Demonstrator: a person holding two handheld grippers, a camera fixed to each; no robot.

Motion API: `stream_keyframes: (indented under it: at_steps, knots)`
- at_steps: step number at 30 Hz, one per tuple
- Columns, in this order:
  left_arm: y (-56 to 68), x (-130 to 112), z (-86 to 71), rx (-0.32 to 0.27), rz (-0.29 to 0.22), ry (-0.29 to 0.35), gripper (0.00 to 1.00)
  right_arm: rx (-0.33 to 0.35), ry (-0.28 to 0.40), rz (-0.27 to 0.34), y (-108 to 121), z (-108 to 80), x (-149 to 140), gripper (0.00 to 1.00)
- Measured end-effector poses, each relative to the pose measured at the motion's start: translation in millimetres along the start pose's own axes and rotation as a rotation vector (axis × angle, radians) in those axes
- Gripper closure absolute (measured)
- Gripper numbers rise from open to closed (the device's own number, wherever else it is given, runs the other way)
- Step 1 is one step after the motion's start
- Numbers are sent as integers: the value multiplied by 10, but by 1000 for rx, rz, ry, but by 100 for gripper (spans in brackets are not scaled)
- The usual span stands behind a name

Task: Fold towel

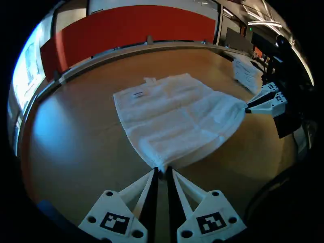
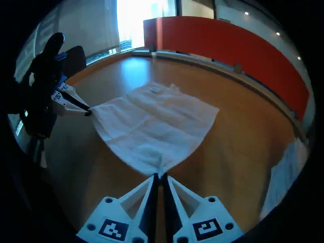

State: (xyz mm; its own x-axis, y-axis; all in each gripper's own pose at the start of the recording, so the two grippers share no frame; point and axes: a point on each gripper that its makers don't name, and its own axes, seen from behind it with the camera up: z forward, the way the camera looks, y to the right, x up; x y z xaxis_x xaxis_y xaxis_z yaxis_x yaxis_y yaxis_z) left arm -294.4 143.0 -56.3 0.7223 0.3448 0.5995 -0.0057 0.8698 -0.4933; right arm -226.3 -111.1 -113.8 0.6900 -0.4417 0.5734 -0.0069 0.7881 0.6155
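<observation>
A white towel (image 1: 178, 113) lies spread on the wooden table (image 1: 81, 133), with a small label near its far edge. My left gripper (image 1: 162, 172) is shut on the towel's near corner, which bunches between the fingertips. In the left gripper view my right gripper (image 1: 247, 108) pinches the opposite near corner at the right. In the right gripper view the towel (image 2: 154, 121) fans out from my right gripper (image 2: 160, 175), shut on a corner, and my left gripper (image 2: 88, 111) holds the other corner at the left, held by a dark-sleeved arm.
A red partition (image 1: 129, 28) runs along the table's far edge. A stack of folded white towels (image 1: 248, 73) sits at the far right of the table, seen also as folded white towels (image 2: 285, 174) in the right gripper view. Bright windows (image 2: 146, 16) lie beyond.
</observation>
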Motion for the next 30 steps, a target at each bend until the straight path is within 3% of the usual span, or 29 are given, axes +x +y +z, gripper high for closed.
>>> stream_keyframes:
  at_steps: [11,21,30]
  knots:
    - [30,280,-379,3,-30,27,85,-21,70,6,18,-341,373,92]
    - [176,396,-662,-25,-56,28,85,-42,121,17,14,-643,625,92]
    - [297,475,-865,-55,-100,44,85,-58,133,22,14,-854,677,92]
